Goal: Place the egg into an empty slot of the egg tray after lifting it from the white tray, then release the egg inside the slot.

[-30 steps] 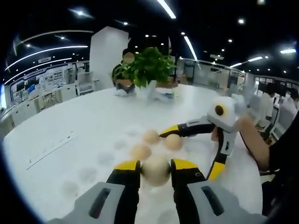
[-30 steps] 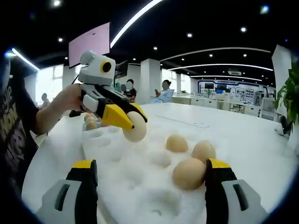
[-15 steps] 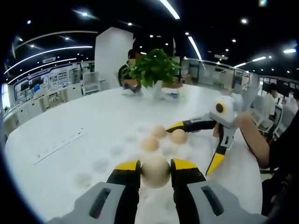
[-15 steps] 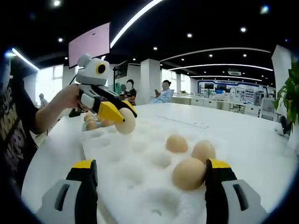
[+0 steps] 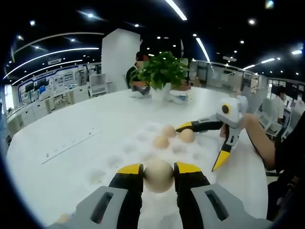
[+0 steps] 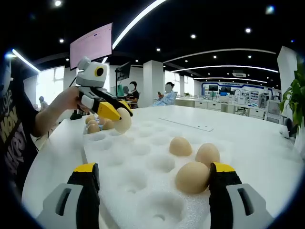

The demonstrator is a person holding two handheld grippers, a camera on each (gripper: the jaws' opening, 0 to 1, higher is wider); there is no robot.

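An egg (image 5: 158, 175) is clamped in the left claw (image 5: 158, 172) — held level above the egg tray (image 6: 143, 167) near its far edge; the right claw (image 6: 155, 174) is spread wide, low beside three seated eggs (image 6: 193, 177).

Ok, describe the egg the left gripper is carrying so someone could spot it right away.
On the big white table lies a white foam egg tray with three eggs seated in it. This egg sits in no slot: it is clamped between yellow-tipped jaws of the left gripper.
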